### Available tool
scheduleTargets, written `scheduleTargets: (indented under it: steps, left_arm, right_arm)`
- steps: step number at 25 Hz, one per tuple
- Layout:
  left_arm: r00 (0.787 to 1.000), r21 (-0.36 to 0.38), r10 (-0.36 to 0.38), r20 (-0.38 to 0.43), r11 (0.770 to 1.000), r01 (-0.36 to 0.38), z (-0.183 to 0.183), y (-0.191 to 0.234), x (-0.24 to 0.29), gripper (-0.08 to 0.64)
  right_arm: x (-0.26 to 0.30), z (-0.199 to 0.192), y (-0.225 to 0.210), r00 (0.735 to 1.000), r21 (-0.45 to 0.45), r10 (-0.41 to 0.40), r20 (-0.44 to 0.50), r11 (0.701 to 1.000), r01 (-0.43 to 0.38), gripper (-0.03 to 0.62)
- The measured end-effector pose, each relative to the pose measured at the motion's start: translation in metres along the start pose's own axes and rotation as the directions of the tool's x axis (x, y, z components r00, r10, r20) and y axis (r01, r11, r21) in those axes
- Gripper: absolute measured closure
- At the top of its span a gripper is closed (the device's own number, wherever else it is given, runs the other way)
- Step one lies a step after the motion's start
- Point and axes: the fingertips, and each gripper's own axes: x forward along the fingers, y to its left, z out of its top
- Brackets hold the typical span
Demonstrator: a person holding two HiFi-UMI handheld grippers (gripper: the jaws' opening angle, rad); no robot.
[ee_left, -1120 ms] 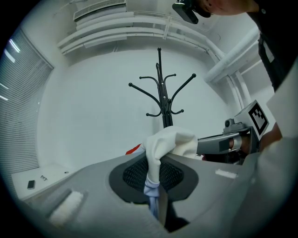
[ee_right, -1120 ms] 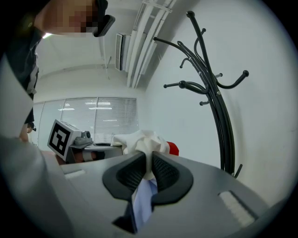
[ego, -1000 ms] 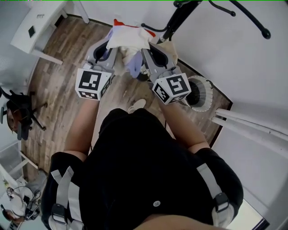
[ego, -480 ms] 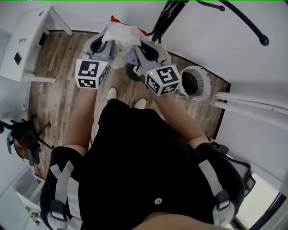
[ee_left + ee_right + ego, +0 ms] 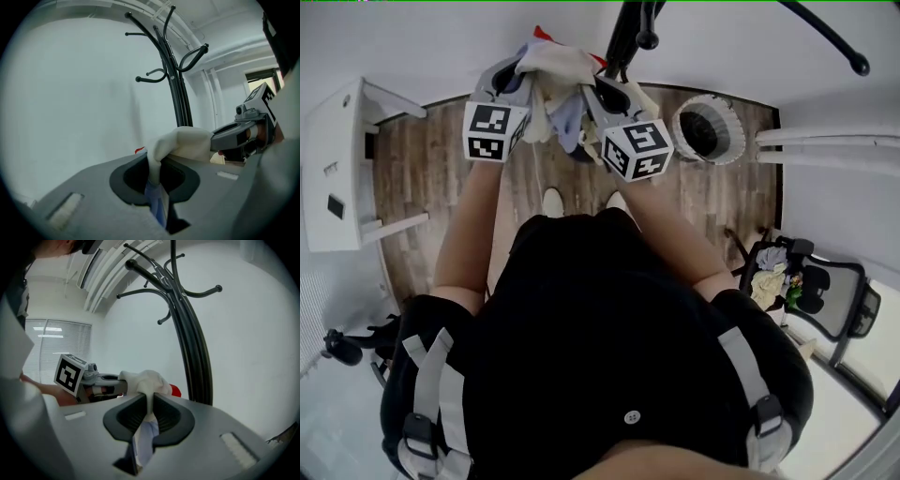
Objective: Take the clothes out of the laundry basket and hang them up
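Garment (image 5: pixel 558 64), white over a bluish layer, hangs bunched above the wood-plank floor (image 5: pixel 422 178), spanning both tools. White walls (image 5: pixel 441 37) close the room. A white desk (image 5: pixel 337 178) stands at the left and the laundry basket (image 5: pixel 682 120) at the right, with bare planks between them. The black coat rack (image 5: pixel 628 33) rises just beyond the cloth. The left gripper (image 5: pixel 508 75) and right gripper (image 5: pixel 602 89) each pinch a fold of it, jaws pressed on the fabric.

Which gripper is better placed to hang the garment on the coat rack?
Probably right: the right gripper, shut on the garment, sits beside the coat rack; the left gripper is farther.
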Motion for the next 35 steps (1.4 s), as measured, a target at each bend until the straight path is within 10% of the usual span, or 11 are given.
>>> scheduleTargets:
  steps: [5,12,35]
  left_arm:
    - [0.989,0.036,-0.142,-0.039,0.989,0.143,-0.018,0.001,0.039,0.531]
    - [0.956,-0.096,-0.285,-0.071,0.956,0.278,-0.051,-0.01,0.082,0.528]
    - [0.89,-0.194,-0.423,-0.171,0.9,0.39,-0.126,-0.027,0.101,0.505]
  right_arm:
    - [0.011,-0.02,-0.021,0.986,0.016,-0.162,-0.031,0.987,0.162,0.544]
    - [0.02,-0.053,-0.052,0.954,0.037,-0.289,-0.084,0.955,0.293,0.541]
    - [0.037,-0.119,-0.053,0.934,0.109,-0.294,-0.203,0.941,0.32,0.459]
